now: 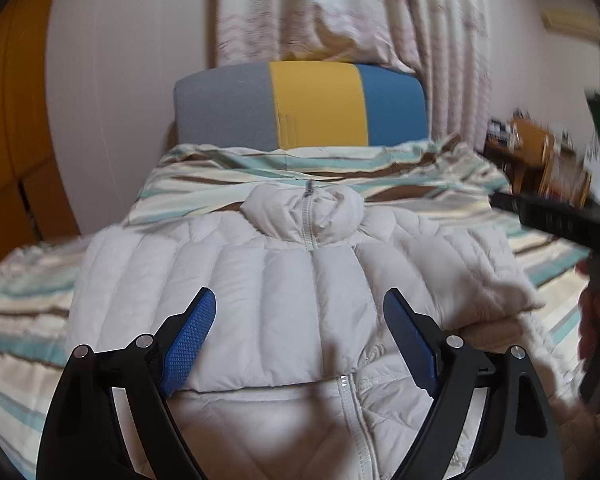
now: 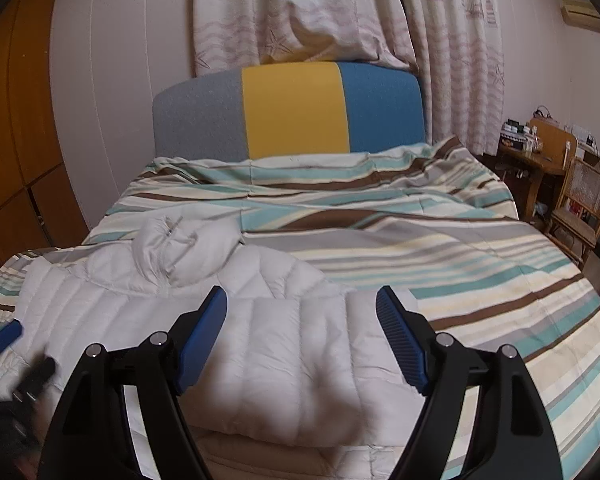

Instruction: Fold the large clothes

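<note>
Jacket (image 1: pixel 284 280) was laid on the striped bedspread (image 1: pixel 380 184), collar toward the headboard, just below both grippers; left gripper (image 1: pixel 300 320) and right gripper (image 2: pixel 300 320) were spread wide, nothing held.

Soft, dim daylight comes through the curtains (image 2: pixel 300 12) at twelve o'clock; fisheye bending darkens the corners, motion blur at three o'clock.
</note>
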